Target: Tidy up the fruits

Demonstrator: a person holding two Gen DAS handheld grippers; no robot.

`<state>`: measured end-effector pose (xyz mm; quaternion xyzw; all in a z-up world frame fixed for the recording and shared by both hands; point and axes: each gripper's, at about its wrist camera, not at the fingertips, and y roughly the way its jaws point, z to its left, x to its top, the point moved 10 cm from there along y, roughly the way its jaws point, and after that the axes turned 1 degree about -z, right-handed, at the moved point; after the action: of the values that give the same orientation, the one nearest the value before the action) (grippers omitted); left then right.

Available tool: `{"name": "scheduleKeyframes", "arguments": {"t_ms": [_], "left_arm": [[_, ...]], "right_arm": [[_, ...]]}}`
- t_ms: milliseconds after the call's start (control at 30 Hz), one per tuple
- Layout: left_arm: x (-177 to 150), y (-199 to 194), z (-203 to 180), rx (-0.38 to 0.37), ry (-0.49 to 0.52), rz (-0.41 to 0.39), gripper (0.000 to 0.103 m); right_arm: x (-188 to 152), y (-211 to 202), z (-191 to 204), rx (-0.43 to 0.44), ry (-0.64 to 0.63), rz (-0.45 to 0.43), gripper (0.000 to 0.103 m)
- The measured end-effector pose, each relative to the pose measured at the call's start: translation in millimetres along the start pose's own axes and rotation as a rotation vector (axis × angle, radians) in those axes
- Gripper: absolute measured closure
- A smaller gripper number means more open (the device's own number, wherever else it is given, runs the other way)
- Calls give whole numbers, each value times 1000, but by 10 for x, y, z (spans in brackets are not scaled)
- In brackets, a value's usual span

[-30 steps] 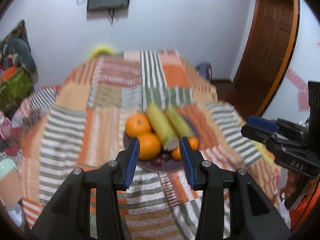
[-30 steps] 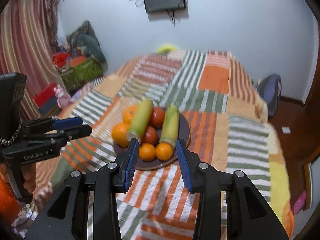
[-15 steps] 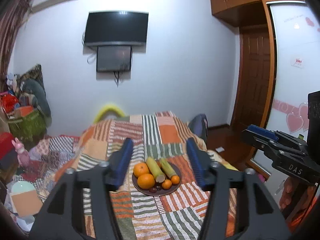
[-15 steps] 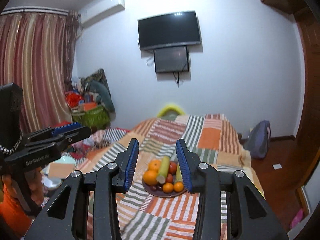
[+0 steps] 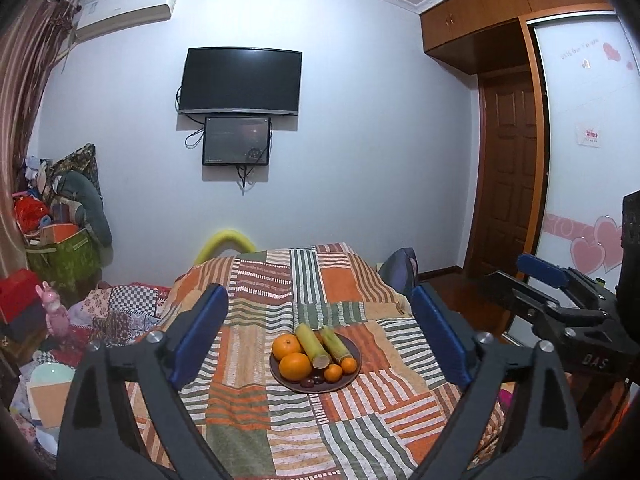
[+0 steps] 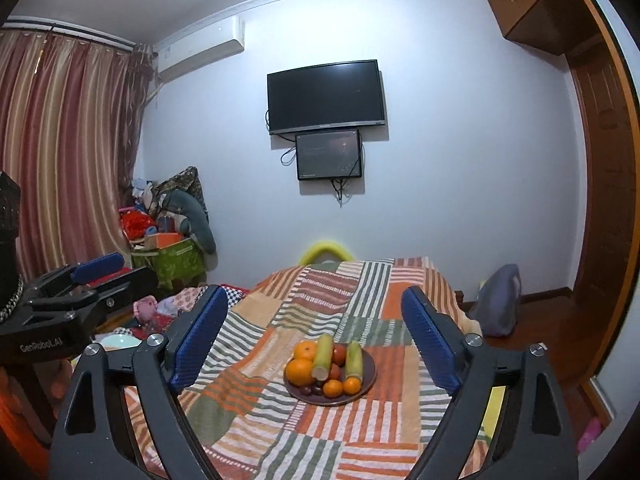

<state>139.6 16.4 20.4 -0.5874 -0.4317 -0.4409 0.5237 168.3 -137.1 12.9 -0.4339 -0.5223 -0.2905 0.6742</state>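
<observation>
Two small dark fruits (image 5: 311, 381) on plate (image 5: 352, 374), kind indistinct.

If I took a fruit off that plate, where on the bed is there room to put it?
The quilt is bare left of the plate, in front of it, and behind it toward the wall. The plate is crowded: oranges and sugarcane fill it. The floor left of the bed is cluttered.

Orange, green, white striped patchwork blanket (image 5: 304, 304), brown plate (image 6: 366, 380), blue-padded jaws, black television (image 6: 326, 96)
</observation>
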Motion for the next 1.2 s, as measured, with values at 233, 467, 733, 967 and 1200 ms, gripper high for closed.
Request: {"name": "scheduleKeyframes", "arguments": {"t_ms": [233,467,733,967,1200], "left_arm": [[-52,-39,-19,5,7,-1,3],[-74,-47,-36,10,11,-3,1],[-97,-37,-63,6,16,3,0],[-83,-31,-50,6,10,6,0],[-82,-39,-56,6,14,7,0]], "right_arm": [[9,-90,6,-35,-6,-29,0],[-11,-106,15,-39,-7,-31,0],[0,-147,4,-37,-3,-39,0],[22,-159,-4,-38,0,-42,0],[28,-153,-32,-40,5,-44,0]]}}
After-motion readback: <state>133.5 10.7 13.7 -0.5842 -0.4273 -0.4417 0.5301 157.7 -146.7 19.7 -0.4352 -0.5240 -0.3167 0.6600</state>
